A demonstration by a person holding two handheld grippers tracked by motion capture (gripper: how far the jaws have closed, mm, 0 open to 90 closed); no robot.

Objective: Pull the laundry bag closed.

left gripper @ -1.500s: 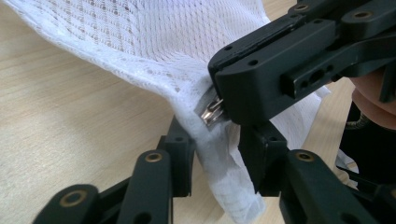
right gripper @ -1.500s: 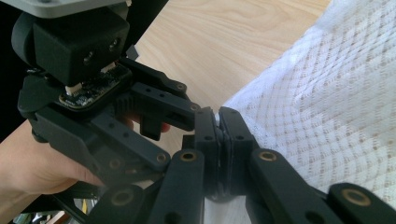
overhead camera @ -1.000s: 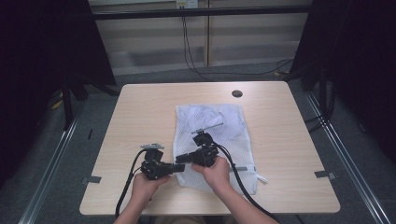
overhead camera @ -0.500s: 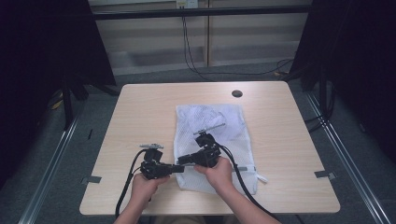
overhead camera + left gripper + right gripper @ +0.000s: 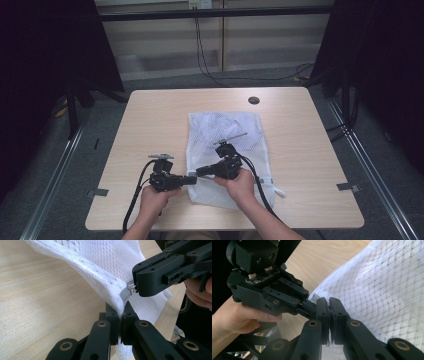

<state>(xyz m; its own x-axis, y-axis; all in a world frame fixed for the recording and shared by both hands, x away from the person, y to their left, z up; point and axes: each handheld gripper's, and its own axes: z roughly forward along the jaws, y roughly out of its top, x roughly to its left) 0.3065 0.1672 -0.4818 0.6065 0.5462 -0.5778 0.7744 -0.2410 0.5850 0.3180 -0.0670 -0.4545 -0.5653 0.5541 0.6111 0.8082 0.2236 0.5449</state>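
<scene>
1. Left gripper (image 5: 121,315) is clenched on the near left edge of the white mesh laundry bag (image 5: 235,150), right at the end of the grey zipper tape (image 5: 124,293). You can see the fabric bunched up between the black jaws in the left gripper view.
2. Right gripper (image 5: 329,315) is clamped shut too. From the left gripper view, its tips sit on the small metal zipper pull (image 5: 132,289), so I'd say it's got the tab, though its own view is too close to see the tab itself.
3. What's new: compared to a second back, the left jaws have finished closing the last bit onto the bag edge. The hands hardly move in the high view, and the bag is in the same spot.
4. What that means, my guess: both grips are now set, one anchoring the corner, one on the pull, so the slide along the zipper can start. No sign yet that it's travelled.
5. The bag itself lies flat on the light wooden table (image 5: 150,115), middle-right, near edge lifted where the grippers meet.
</scene>
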